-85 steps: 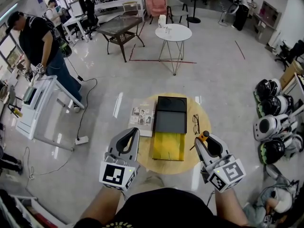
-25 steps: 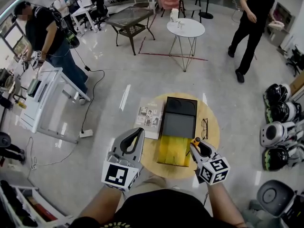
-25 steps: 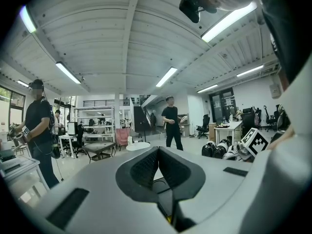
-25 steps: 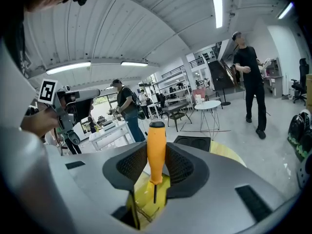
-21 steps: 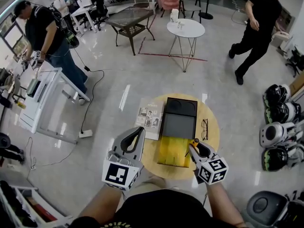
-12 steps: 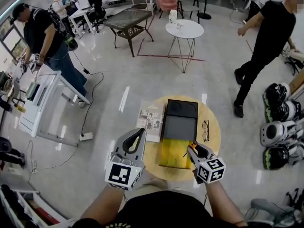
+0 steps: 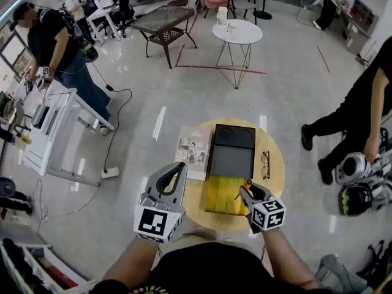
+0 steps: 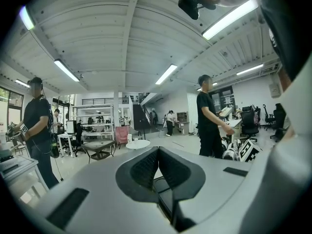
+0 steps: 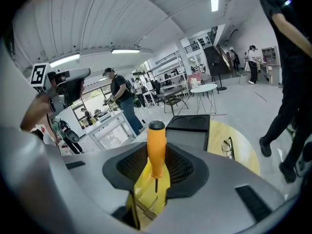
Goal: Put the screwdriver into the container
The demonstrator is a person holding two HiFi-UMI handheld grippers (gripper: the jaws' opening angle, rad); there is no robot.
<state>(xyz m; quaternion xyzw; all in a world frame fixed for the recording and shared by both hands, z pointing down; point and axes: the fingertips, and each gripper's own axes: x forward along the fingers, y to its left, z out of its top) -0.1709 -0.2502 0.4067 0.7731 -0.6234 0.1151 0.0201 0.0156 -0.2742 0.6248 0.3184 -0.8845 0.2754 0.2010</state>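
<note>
Currently right tool [image 9: 157, 155] clamps the orange-handled screwdriver [image 9: 156, 135], shaft tip aimed at the open yellow rectangular container [image 7: 219, 193] just beneath and left of it; left tool [image 7: 176, 175] closed, empty, farther off.

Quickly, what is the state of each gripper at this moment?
Left gripper: closed, nothing between the jaws.
Right gripper: closed on the orange screwdriver.
</note>
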